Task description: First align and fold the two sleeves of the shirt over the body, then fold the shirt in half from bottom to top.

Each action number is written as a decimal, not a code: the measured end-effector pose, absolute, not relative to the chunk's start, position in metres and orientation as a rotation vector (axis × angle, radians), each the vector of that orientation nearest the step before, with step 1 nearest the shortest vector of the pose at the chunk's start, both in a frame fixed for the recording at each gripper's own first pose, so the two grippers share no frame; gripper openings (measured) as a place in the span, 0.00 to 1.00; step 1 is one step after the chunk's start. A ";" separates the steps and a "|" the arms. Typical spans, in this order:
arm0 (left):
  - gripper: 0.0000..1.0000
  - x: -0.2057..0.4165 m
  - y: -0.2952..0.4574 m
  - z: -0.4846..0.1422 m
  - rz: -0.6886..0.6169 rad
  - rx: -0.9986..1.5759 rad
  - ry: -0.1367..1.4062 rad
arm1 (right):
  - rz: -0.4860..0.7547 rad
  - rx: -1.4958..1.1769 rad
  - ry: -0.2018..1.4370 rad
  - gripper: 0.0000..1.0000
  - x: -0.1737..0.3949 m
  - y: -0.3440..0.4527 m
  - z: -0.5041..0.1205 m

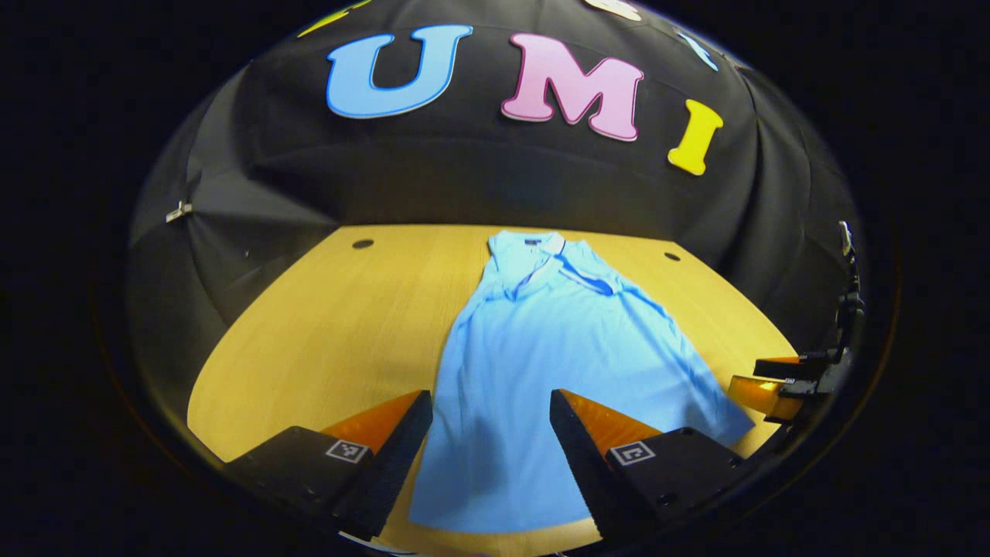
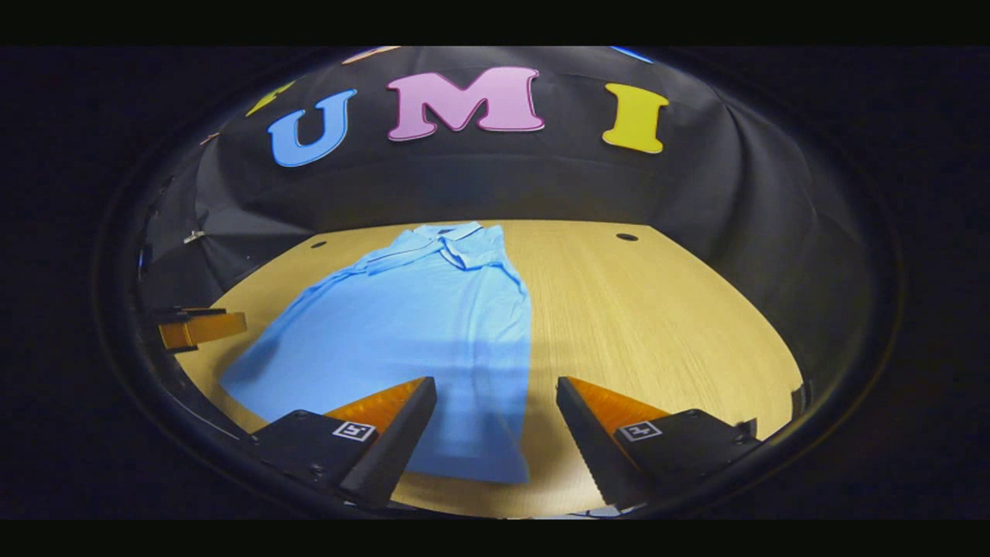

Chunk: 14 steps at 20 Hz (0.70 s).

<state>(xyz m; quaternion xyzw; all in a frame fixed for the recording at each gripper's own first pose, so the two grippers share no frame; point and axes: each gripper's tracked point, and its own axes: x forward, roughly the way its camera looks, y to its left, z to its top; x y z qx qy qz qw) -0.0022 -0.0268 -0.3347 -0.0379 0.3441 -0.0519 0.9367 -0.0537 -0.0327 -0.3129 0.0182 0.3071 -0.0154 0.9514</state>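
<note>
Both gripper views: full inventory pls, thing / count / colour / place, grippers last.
shirt: 1, light blue, flat on the table, collar toward the booth wall, hem nearest the grippers, sleeves look already folded in.
collar: 1, light blue with a dark inner label, at the shirt's far end.
table: 1, light wood, under the shirt.
table holes: 2, dark, near the far corners of the table.
clip: 1, silvery, on the wall cloth in the left gripper view.
left gripper: 1, open, above the hem's left part.
right gripper: 1, open, above the hem's right edge.
</note>
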 end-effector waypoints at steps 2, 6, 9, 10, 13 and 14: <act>0.98 -0.022 -0.020 -0.350 -0.092 -0.062 0.744 | -0.038 0.026 0.647 0.96 -0.063 -0.031 -0.323; 0.98 -0.049 -0.006 -0.374 -0.047 -0.052 0.800 | -0.048 0.025 0.697 0.98 -0.075 -0.027 -0.343; 0.98 -0.062 0.001 -0.389 -0.008 -0.045 0.843 | -0.048 0.031 0.737 0.98 -0.082 -0.023 -0.357; 0.98 -0.064 0.001 -0.391 -0.007 -0.031 0.852 | -0.049 0.022 0.722 0.98 -0.081 -0.022 -0.354; 0.98 -0.066 -0.006 -0.394 -0.043 0.004 0.853 | -0.049 0.027 0.735 0.96 -0.082 -0.021 -0.357; 0.99 -0.065 -0.007 -0.393 -0.051 0.004 0.850 | -0.043 0.022 0.727 0.99 -0.081 -0.019 -0.355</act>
